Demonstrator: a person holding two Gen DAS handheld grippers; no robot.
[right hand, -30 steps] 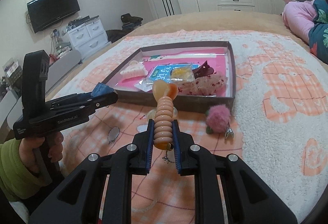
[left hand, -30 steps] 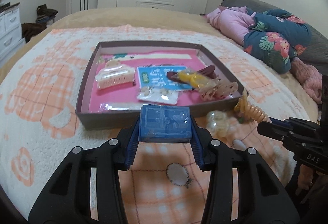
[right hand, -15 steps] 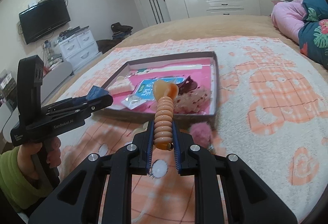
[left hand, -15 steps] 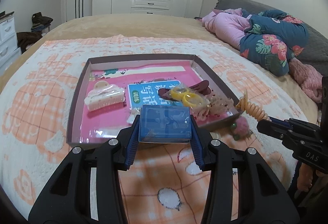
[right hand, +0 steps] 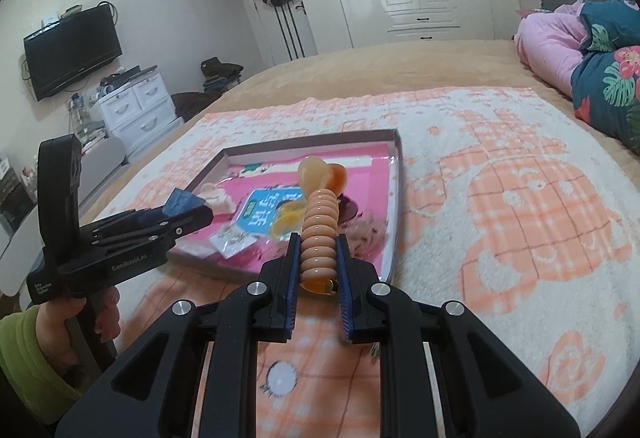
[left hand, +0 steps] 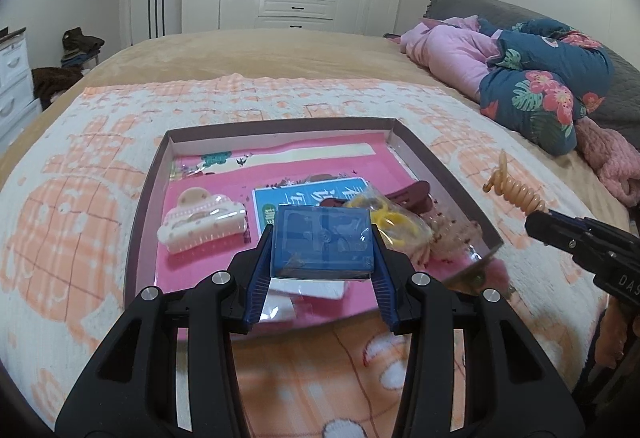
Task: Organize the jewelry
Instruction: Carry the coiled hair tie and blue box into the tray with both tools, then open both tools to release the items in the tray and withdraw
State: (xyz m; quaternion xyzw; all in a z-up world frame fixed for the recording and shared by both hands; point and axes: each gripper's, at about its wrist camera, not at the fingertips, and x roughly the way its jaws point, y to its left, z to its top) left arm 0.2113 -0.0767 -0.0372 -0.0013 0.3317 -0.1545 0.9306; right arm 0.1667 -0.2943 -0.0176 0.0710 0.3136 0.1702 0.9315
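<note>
1. A person working over a bed carries two pieces toward a shallow box (left hand: 140, 205) lying on an orange-and-white blanket (left hand: 72, 197). The left gripper (left hand: 322, 250) is clenched on a blue packet (left hand: 323, 242), held above the box's near edge.

2. The right gripper (right hand: 318, 258) pinches a peach spiral hair clip (right hand: 320, 234) between its blue pads (right hand: 346, 278), the clip's heart-shaped end pointing up over the box's near right corner.

3. Already in the box: a cream claw clip (left hand: 202, 224) at left, a blue card (left hand: 316, 197) at centre, yellow rings in a clear bag (left hand: 384, 217) and a dark red clip (left hand: 416, 193) at right.

4. To place well, each piece probably wants lowering over a bare pink patch, the packet toward the near left and the spiral clip toward the right wall, before the jaws ease apart; dropping from this height risks a bounce off the rim.

5. Readable writing is sparse. The left gripper's body, seen from the right wrist, reads "GenRobot.AI"; the right gripper's shows "DAS", cut by the frame edge. The blue card bears large white characters, too distorted to read with confidence.
</note>
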